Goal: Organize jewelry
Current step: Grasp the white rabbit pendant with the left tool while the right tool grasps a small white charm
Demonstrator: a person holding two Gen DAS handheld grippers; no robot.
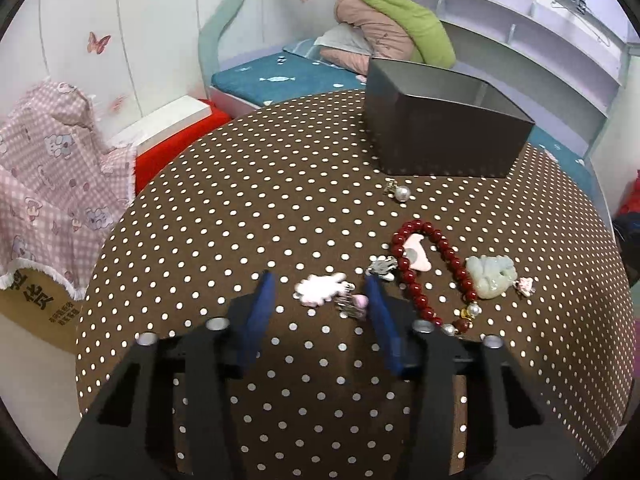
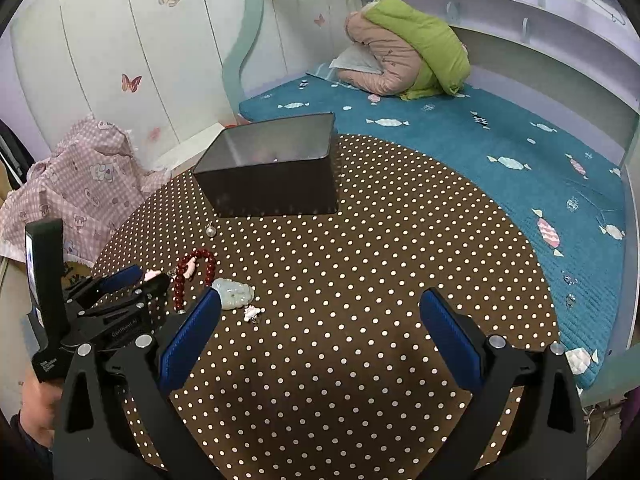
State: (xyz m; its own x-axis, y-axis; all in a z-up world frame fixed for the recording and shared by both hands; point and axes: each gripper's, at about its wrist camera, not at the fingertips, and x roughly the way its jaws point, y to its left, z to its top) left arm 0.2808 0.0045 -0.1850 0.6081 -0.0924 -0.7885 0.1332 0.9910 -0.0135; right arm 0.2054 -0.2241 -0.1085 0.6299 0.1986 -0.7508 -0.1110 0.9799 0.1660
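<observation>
Left gripper [image 1: 320,300], jaws narrowed but not gripping, brackets the white-and-pink flower charm [image 1: 320,289] on the polka-dot counter [image 1: 240,200]; open grey metal box [image 1: 440,128] waits at one o'clock. Right gripper [image 2: 320,320] hangs wide, empty.

Counting two tongs: left tongs [image 1: 320,292] and right tongs [image 2: 320,312]. Counting one dark open box [image 1: 444,120] beyond the left tongs. Counting one red bead bracelet [image 1: 430,272] right of the left tongs, one pale green carved pendant [image 1: 490,276] beside it, one pearl drop [image 1: 401,193] nearer the box. Counting one white-pink charm [image 1: 320,289] between the left tongs' pads, one silver charm [image 1: 382,268] just past the right pad, one tiny pink charm [image 1: 526,286] at far right.
</observation>
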